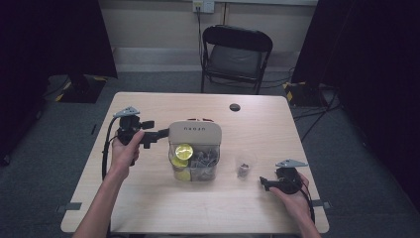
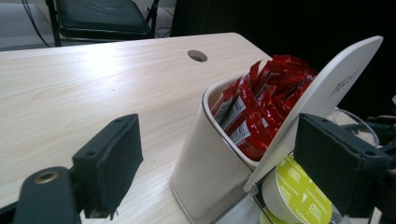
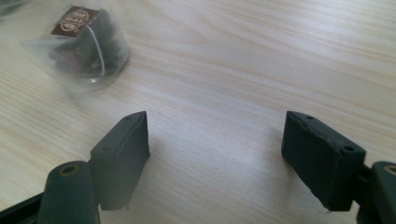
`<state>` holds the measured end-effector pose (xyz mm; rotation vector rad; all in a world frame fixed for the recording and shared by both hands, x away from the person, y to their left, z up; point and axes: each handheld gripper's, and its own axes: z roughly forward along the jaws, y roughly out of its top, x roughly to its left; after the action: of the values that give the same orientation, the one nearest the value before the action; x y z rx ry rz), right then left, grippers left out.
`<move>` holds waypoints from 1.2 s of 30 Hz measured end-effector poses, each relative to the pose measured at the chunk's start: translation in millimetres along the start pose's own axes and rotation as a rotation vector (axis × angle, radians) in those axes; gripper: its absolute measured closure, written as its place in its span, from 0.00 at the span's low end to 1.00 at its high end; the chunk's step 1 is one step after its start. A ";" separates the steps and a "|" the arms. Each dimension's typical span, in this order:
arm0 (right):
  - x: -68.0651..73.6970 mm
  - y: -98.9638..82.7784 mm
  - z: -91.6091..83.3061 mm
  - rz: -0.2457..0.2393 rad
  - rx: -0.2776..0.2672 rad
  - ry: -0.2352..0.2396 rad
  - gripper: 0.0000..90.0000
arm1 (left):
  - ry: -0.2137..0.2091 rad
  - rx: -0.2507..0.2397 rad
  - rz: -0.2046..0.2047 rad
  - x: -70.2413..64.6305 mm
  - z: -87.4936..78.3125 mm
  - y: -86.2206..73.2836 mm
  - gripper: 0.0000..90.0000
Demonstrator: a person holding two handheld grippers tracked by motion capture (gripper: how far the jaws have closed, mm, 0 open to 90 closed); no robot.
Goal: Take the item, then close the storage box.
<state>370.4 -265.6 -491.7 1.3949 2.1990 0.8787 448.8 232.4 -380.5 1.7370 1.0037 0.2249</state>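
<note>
A storage box [image 1: 195, 166] stands mid-table with its beige lid [image 1: 195, 133] tilted up. Its white back compartment [image 2: 205, 163] holds red sachets [image 2: 261, 107]. The clear front part holds yellow capsules [image 2: 299, 193] and pale tea bags. My left gripper [image 1: 162, 134] reaches the lid's left edge. Its jaws stand wide apart around the box's corner [image 2: 224, 168], and the raised lid [image 2: 336, 84] leans by the right-hand jaw. My right gripper [image 1: 262, 182] sits low over the table at the front right, open [image 3: 217, 149] and holding nothing. A clear tea bag sachet [image 3: 86, 44] lies ahead of it to the left [image 1: 243, 168].
A round cable hole [image 1: 235, 107] sits near the table's far edge. A black folding chair [image 1: 236, 54] stands beyond the table. Bare wood [image 1: 148, 198] stretches along the front between my two forearms.
</note>
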 end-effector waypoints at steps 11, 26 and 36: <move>0.8 -8.0 1.5 -0.008 -0.063 -0.018 0.22 | 0.044 -0.031 -0.026 9.5 -4.2 2.8 0.19; 0.6 -9.9 2.0 -0.008 -0.080 -0.017 0.21 | 0.025 -0.013 -0.050 12.1 14.0 2.1 0.19; 0.6 -9.9 2.0 -0.008 -0.080 -0.017 0.21 | 0.025 -0.009 -0.038 5.9 9.9 3.6 0.26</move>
<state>364.9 -267.6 -499.9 1.3512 2.1312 0.9373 460.2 229.3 -383.4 1.7096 1.0517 0.2270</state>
